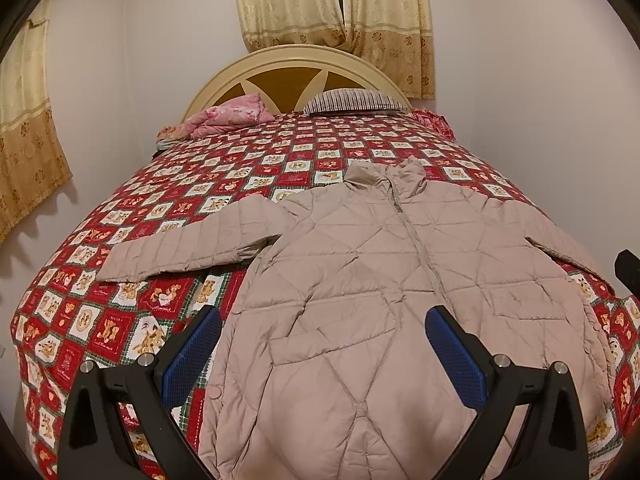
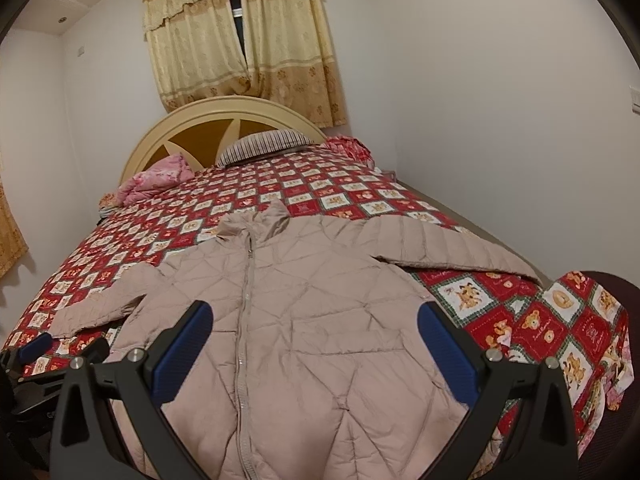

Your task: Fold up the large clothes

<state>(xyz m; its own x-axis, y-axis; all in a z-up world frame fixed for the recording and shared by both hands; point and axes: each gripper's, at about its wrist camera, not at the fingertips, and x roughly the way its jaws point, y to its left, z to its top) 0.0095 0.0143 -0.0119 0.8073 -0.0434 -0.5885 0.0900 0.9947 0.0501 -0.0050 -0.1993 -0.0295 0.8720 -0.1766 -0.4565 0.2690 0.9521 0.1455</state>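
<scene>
beige jacket (image 1: pixel 360 280) lies flat, zipped, front up on bed (image 1: pixel 120 320), collar toward headboard (image 1: pixel 296 76), both sleeves spread out sideways. left gripper (image 1: pixel 324 344) spread wide above lower jacket, holding nothing. right gripper (image 2: pixel 316 340) likewise gaping, empty, over jacket front. striped pillow (image 1: pixel 352 101), pink blanket (image 1: pixel 228 118) near headboard.

Soft cloth under hard plastic

Beneath the left gripper (image 1: pixel 323 334), the quilted jacket (image 1: pixel 360 280) has a faint sheen; the printed bedspread (image 1: pixel 120 320) beside it looks matt cotton; blue finger pads (image 1: pixel 454 354) are finely textured.
</scene>
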